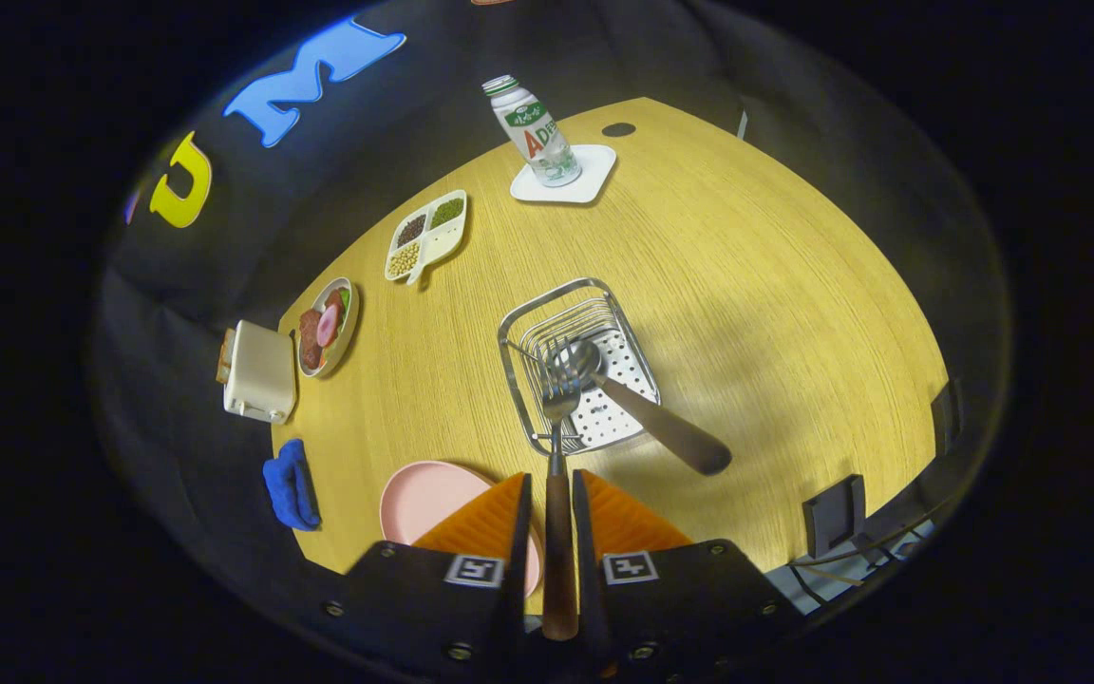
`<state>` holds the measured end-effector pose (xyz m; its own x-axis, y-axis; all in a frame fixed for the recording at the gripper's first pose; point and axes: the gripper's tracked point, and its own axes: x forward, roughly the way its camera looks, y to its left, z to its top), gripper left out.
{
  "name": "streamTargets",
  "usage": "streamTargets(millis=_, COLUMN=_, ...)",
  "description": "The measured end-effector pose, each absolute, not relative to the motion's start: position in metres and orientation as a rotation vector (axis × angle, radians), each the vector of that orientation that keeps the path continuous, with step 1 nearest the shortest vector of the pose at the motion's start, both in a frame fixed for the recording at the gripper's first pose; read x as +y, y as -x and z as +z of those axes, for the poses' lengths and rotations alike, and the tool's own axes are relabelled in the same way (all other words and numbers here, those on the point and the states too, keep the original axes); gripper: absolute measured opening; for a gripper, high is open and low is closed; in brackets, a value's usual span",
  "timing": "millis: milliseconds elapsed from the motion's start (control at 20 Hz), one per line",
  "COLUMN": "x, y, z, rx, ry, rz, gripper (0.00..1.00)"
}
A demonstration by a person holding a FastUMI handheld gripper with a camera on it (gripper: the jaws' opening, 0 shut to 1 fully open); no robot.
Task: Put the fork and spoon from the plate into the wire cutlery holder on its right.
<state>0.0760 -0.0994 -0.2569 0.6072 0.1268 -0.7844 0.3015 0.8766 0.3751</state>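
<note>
My gripper (551,489) is shut on the brown wooden handle of the fork (558,446). The fork points straight ahead, and its metal tines hang over the near rim of the wire cutlery holder (520,328). The spoon (637,407) stands slanted inside the holder, bowl down against the perforated base, its brown handle leaning out over the right rim. The pink plate (424,499) lies on the table just left of my fingers, with no cutlery visible on it.
On the yellow wooden table (746,285) stand a bottle (533,131) on a white coaster, a divided dish of beans (425,236), a plate of food (325,325), a white toaster (259,370) and a blue cloth (291,484).
</note>
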Motion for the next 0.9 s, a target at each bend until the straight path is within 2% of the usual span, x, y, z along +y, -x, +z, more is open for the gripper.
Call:
streamTargets(millis=100, x=-0.102, y=-0.075, z=-0.251, rx=0.910, ry=-0.487, rz=-0.111, gripper=0.73)
streamTargets(millis=150, x=-0.102, y=-0.075, z=-0.248, rx=0.898, ry=-0.480, rz=-0.113, gripper=0.79)
streamTargets(millis=250, x=-0.102, y=-0.076, z=-0.243, rx=0.881, ry=-0.477, rz=-0.110, gripper=0.98)
streamTargets(millis=600, x=-0.094, y=-0.065, z=-0.229, rx=0.856, ry=-0.479, rz=-0.093, gripper=0.98)
streamTargets(millis=900, x=-0.097, y=-0.062, z=-0.181, rx=0.699, ry=-0.317, rz=-0.121, gripper=0.98)
